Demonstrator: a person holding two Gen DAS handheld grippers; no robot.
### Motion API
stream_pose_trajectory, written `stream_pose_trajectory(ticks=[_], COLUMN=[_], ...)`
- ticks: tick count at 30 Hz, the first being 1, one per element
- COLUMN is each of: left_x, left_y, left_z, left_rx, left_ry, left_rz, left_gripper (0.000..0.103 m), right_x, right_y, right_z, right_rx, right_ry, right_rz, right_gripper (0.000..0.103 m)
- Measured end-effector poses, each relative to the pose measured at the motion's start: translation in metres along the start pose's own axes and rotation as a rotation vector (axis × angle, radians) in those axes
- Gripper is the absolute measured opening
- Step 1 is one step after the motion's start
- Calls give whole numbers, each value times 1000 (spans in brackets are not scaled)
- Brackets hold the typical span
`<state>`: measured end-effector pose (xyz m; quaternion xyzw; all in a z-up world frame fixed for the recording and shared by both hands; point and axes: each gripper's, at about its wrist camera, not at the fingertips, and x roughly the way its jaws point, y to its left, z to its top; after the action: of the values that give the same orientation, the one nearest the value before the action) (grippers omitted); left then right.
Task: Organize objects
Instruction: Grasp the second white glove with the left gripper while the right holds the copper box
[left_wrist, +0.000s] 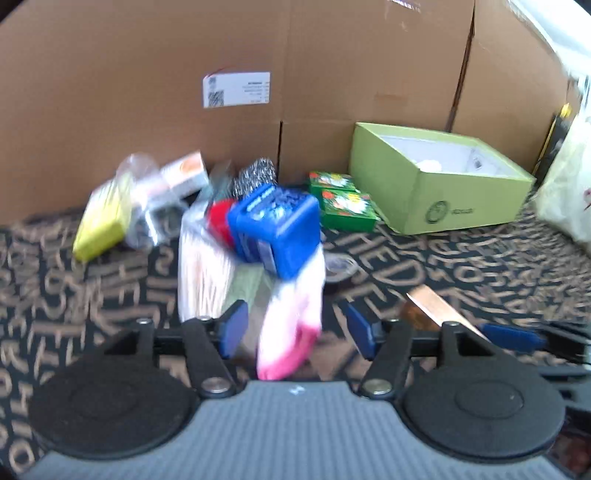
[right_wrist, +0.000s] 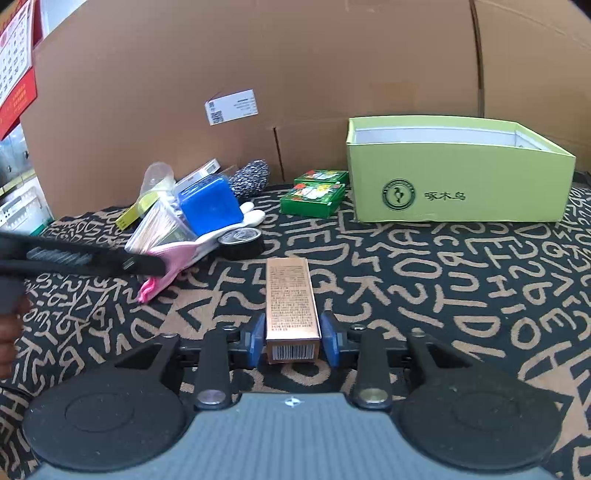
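Note:
My right gripper (right_wrist: 293, 338) has its blue pads on both sides of a tall copper carton (right_wrist: 291, 302) that lies on the patterned cloth; the carton also shows in the left wrist view (left_wrist: 439, 306). My left gripper (left_wrist: 295, 328) is open over a white and pink glove (left_wrist: 295, 314), which also shows in the right wrist view (right_wrist: 177, 254). The pile behind holds a blue box (left_wrist: 275, 225), a clear pack of sticks (left_wrist: 203, 273), a yellow packet (left_wrist: 101, 218) and a grey scouring pad (left_wrist: 256, 175). The left wrist view is blurred.
An open light-green box (right_wrist: 458, 177) stands at the back right, with two small green packs (right_wrist: 314, 195) beside it. A roll of black tape (right_wrist: 242, 242) lies by the glove. Large brown cardboard boxes (right_wrist: 295, 66) wall off the back.

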<state>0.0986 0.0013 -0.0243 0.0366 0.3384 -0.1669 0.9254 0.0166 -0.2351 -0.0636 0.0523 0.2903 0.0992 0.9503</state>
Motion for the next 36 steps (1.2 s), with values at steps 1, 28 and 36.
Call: stream_pose_trajectory(ticks=[1,28,36], left_x=[8,-36,5], left_y=[-4,20,5], left_z=[2,-24,-12], left_rx=[22,32,79], left_ry=[3,108,126], left_rz=[30,-42,-50], left_gripper=[59,60,51], right_x=[0,7,11], right_y=[-1,1,8], right_z=[0,6,12], right_rx=[6,7,-8], right_ry=[-1,7,16], right_rz=[-8,29,8], right_gripper=[49,50,56])
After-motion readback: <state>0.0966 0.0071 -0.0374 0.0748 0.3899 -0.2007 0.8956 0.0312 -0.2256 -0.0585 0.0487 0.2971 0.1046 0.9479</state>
